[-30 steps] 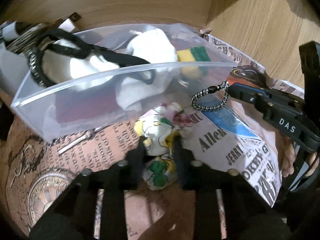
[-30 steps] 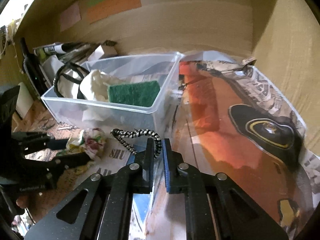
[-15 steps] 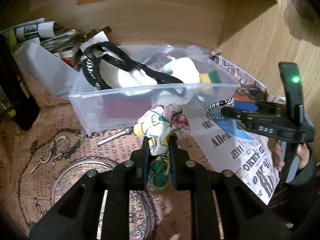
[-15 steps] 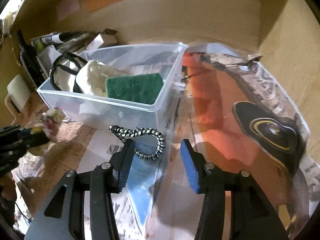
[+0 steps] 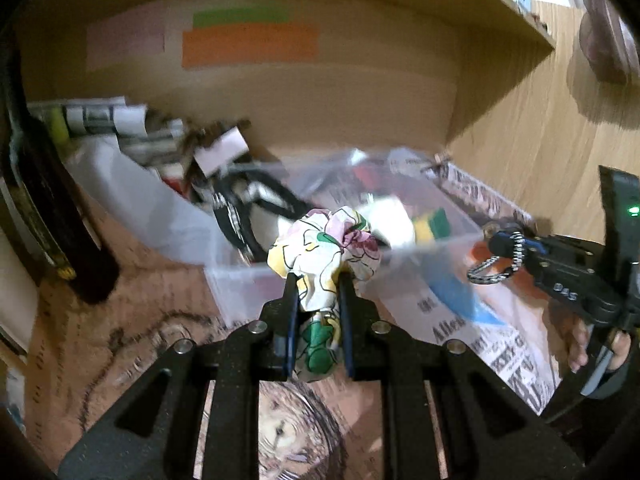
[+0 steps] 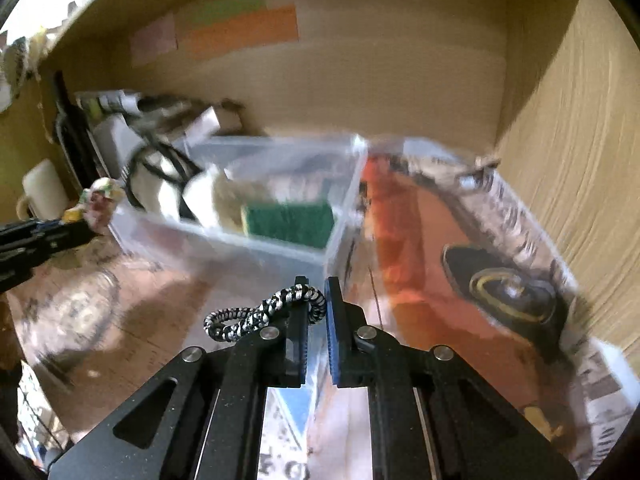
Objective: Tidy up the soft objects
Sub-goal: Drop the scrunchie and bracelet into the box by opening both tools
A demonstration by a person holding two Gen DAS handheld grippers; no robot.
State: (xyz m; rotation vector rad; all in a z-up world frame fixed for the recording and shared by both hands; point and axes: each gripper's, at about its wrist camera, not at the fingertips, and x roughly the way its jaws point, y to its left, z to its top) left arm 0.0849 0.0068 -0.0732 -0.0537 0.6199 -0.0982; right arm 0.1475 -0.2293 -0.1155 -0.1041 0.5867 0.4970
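My left gripper (image 5: 318, 280) is shut on a floral fabric scrunchie (image 5: 324, 252) and holds it off the table, level with the near rim of a clear plastic bin (image 5: 240, 288). The bin holds white soft items, a black strap and a yellow-green sponge (image 5: 432, 226). In the right wrist view my right gripper (image 6: 316, 284) is shut on a black-and-white braided hair tie (image 6: 256, 314), whose loop hangs out to the left of the jaws, in front of the bin (image 6: 224, 244) and its green sponge (image 6: 290, 222). The left gripper (image 6: 76, 220) shows at that view's left edge.
Papers and small clutter (image 5: 132, 128) are piled behind the bin at the back left. A dark upright object (image 5: 52, 224) stands at the left. A wooden wall (image 5: 520, 128) and an overhead shelf close the back and right. A newspaper-print cover (image 6: 440, 240) lies on the table.
The left gripper has lifted the scrunchie from the table up to the bin's rim. The right gripper opened around the hair tie, shut on it again and raised it.
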